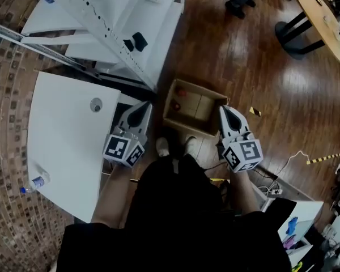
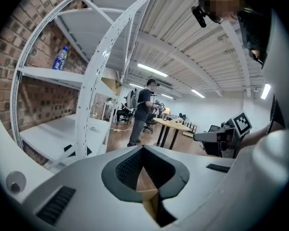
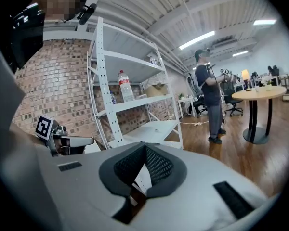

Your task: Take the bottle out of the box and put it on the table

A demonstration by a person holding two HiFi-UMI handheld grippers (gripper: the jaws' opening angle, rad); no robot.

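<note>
The table [image 1: 62, 135] stands left of the box [image 1: 187, 124]; our left gripper [image 1: 143, 107] and right gripper [image 1: 225, 111] flank it, jaws pressed together, empty; unless we spread them, we may topple the bottle [image 1: 181, 92], seemingly a reddish spot inside.

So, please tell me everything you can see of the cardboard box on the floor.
The cardboard box is brown, rectangular and open on top. It stands on the wooden floor, just beyond the person's shoes. A small reddish thing lies inside near a far corner; what it is I cannot tell. The right gripper, jaws shut, overlaps its right edge in the head view; contact is unclear.
</note>
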